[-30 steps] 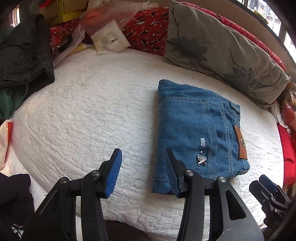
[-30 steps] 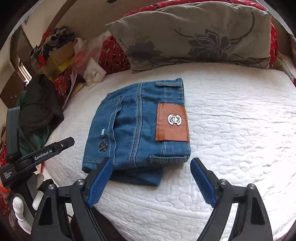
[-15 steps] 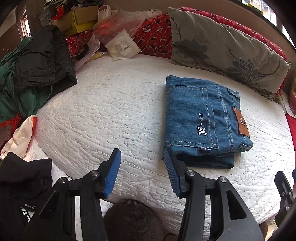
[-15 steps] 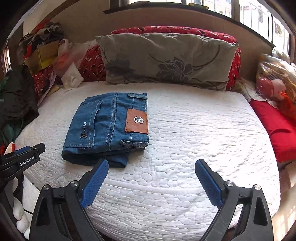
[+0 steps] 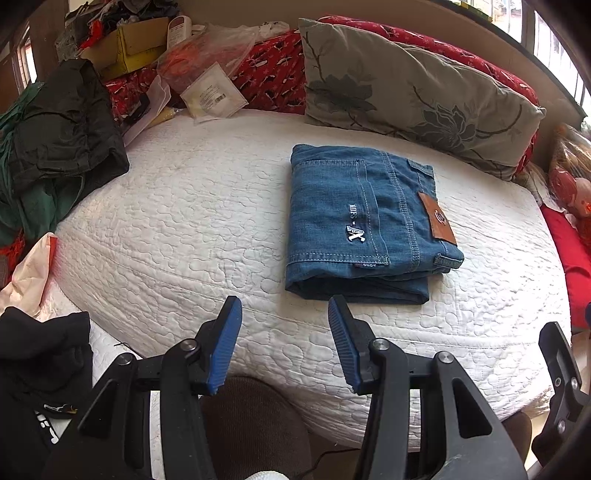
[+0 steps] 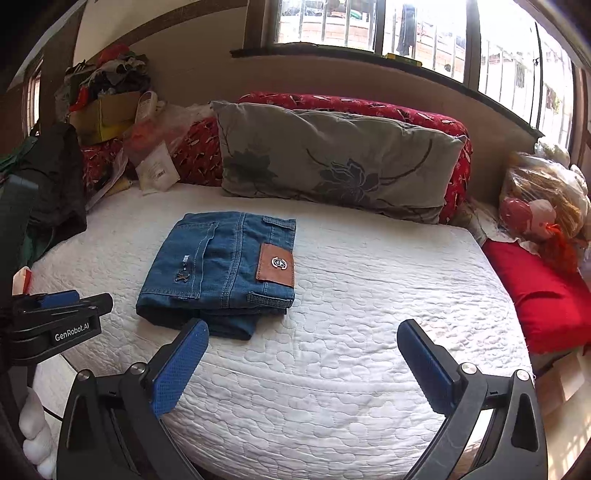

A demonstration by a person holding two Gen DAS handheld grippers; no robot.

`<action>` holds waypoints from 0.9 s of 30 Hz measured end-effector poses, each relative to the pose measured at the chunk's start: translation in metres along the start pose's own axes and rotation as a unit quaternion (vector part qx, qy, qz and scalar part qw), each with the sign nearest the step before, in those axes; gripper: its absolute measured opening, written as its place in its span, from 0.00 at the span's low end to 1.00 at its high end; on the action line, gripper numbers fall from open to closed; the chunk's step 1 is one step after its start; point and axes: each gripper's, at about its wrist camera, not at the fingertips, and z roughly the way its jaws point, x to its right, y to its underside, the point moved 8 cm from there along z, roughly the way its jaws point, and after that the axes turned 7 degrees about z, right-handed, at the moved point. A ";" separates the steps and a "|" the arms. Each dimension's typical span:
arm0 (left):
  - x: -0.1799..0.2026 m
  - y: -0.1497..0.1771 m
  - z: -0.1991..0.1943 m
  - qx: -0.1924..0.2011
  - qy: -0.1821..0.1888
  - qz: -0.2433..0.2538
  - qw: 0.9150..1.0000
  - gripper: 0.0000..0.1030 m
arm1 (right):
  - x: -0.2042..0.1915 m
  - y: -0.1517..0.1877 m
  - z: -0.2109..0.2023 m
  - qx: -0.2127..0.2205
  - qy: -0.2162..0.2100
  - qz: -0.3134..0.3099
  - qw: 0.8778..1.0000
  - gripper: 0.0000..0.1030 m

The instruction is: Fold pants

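Hovering short of the bed (image 6: pixel 332 369), I held both tongs apart and empty: left tongs (image 5: pixel 284 345), and right tongs (image 6: pixel 303 365), which had just been widening. Folded pants (image 6: pixel 221 273) lay near the grey pillow (image 6: pixel 332 162).

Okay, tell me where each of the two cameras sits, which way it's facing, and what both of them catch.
Left wrist: rides the left hand-held gripper, facing down across the white quilted bed at the folded blue denim pants; its open, empty blue-padded fingers show.
Right wrist: rides the right hand-held gripper, aimed toward the window; its jaws, just opened wider, are empty.
Shared: pants, bed, grey flowered pillow.
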 end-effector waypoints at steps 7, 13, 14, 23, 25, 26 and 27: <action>0.001 -0.002 0.010 -0.021 -0.035 0.013 0.999 0.63 | 0.002 -0.003 0.014 -0.017 -0.020 0.017 1.000 1.00; 0.005 -0.010 0.007 -0.003 0.007 -0.004 1.000 0.63 | 0.005 0.000 0.023 -0.036 -0.021 0.017 0.999 1.00; 0.005 -0.011 0.005 0.003 0.011 -0.009 1.000 0.63 | 0.006 0.000 0.023 -0.036 -0.021 0.018 0.999 1.00; 0.013 -0.022 -0.007 0.021 0.003 0.023 1.000 0.63 | 0.023 -0.007 0.029 -0.047 -0.038 0.053 0.997 1.00; 0.014 -0.022 -0.008 0.022 0.006 0.024 0.999 0.63 | 0.025 -0.008 0.031 -0.052 -0.038 0.056 0.996 1.00; 0.015 -0.023 -0.007 0.022 0.006 0.024 0.999 0.63 | 0.025 -0.008 0.031 -0.052 -0.035 0.056 0.996 1.00; 0.016 -0.023 -0.008 0.023 0.008 0.025 0.999 0.63 | 0.025 -0.009 0.030 -0.048 -0.033 0.055 0.997 1.00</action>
